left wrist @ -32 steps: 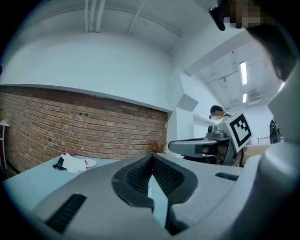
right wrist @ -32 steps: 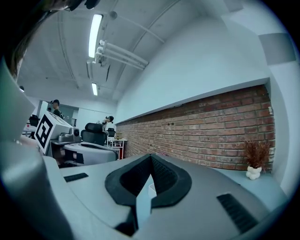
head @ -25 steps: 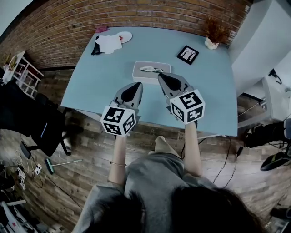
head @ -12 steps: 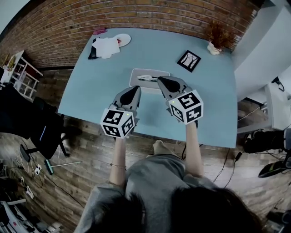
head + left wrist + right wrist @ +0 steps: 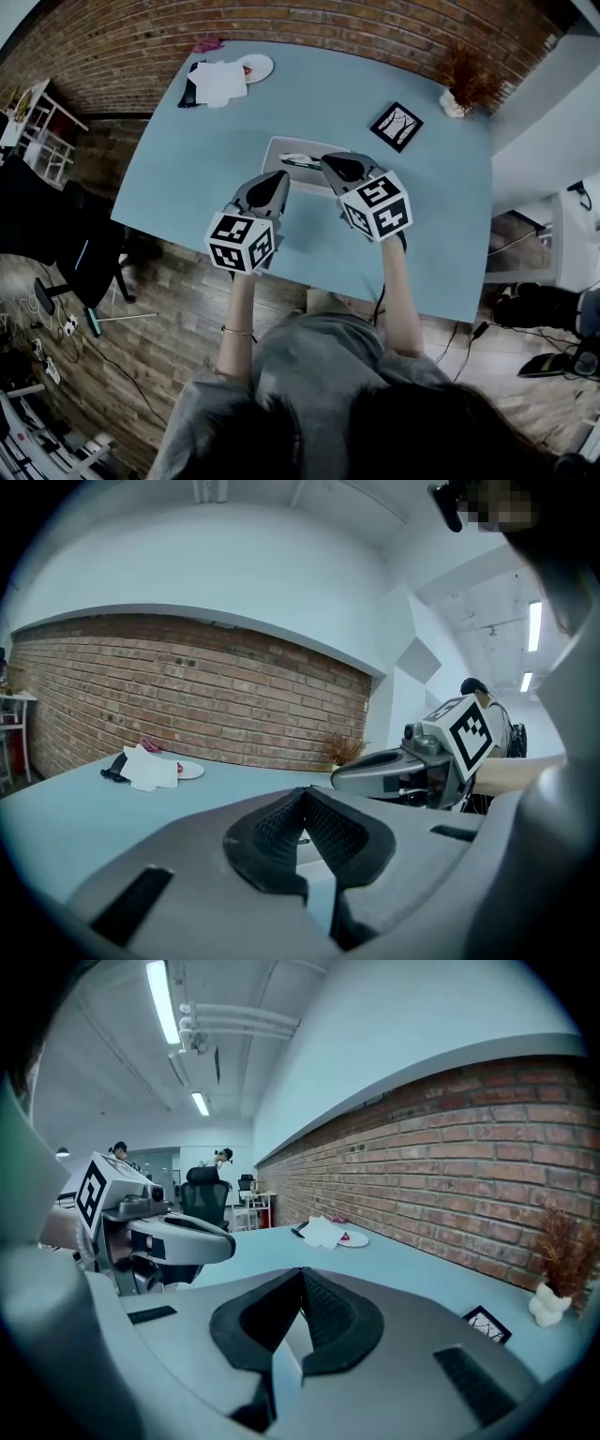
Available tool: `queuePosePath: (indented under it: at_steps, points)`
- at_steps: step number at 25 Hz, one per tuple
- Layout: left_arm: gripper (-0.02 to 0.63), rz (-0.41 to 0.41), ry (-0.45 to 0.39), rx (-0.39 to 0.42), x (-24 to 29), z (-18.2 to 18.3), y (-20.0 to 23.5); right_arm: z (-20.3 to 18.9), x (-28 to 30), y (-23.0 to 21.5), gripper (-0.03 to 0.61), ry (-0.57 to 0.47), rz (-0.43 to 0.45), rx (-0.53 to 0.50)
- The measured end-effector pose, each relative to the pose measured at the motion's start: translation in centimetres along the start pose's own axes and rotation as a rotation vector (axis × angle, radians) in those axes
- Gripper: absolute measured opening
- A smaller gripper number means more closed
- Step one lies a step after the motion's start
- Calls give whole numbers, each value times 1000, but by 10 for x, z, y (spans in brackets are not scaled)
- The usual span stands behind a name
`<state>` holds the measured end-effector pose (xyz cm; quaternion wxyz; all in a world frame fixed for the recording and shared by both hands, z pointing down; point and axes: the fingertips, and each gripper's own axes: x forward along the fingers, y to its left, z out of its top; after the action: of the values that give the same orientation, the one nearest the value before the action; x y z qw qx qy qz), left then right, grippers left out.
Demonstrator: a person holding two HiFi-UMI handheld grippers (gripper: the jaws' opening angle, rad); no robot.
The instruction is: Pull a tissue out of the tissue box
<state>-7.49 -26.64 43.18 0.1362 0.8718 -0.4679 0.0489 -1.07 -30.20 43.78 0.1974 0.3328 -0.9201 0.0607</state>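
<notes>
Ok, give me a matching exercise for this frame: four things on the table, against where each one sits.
Things:
1. tissue box
2. picture frame
3. potted plant
4. plate

Places:
A. far right corner of the table
B. far left corner, beside the white paper
C. centre, towards the near edge
D. between the centre and the far right corner

Pairs: 1-C, 2-D, 3-A, 4-B
</notes>
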Motion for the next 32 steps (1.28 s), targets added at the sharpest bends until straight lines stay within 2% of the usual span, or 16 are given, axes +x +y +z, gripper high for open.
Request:
queuePosePath:
  at_steps: [8, 11, 22, 32]
  points:
    - [3, 5, 56, -18, 13, -17, 14, -17, 39, -12, 2, 153, 54, -113]
    - [3, -2, 84, -21, 21, -23, 21, -22, 52, -15, 45, 202, 78, -139]
    - [3, 3, 147, -63, 34, -50, 40, -56, 94, -14, 110, 367, 156, -199]
    - [3, 13, 182, -96, 34, -69, 55, -84, 123, -13, 117, 475, 175, -222]
